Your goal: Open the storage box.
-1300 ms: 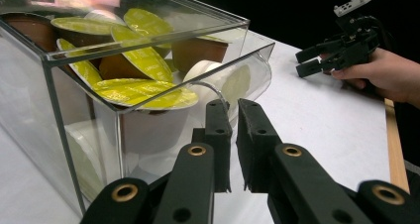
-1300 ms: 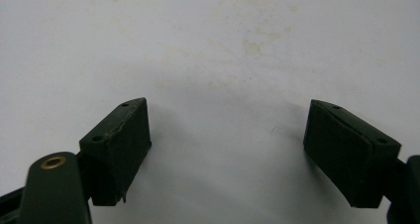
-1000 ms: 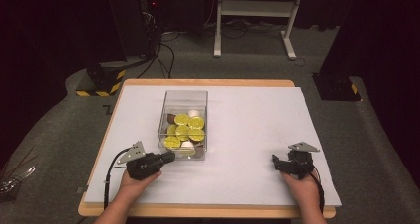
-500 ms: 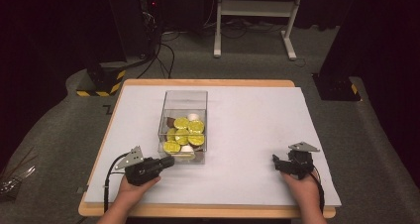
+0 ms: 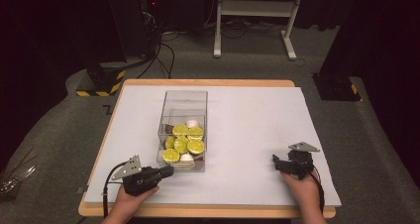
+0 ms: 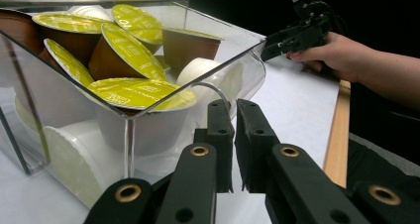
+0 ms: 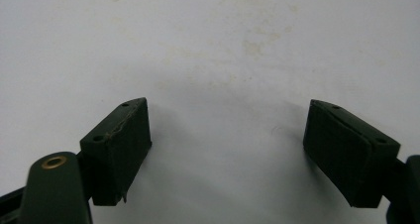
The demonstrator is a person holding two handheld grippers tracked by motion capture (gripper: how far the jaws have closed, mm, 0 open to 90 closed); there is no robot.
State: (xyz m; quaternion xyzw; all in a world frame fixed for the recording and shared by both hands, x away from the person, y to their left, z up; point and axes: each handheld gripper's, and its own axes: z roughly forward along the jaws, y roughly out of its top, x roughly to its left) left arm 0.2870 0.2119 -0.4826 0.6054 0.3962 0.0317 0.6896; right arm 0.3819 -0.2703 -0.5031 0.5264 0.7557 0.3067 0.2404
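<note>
The left gripper (image 5: 167,172) lies low on the white table cover (image 5: 247,130), its jaws clenched together with nothing between them, tips just beside the near corner of the clear plastic box (image 5: 183,102). That box sits left of centre, holding yellow-lidded coffee capsules (image 5: 187,144) and a few white ones. Well apart at the right, the right gripper (image 5: 277,163) rests with jaws spread wide over bare cover
</note>
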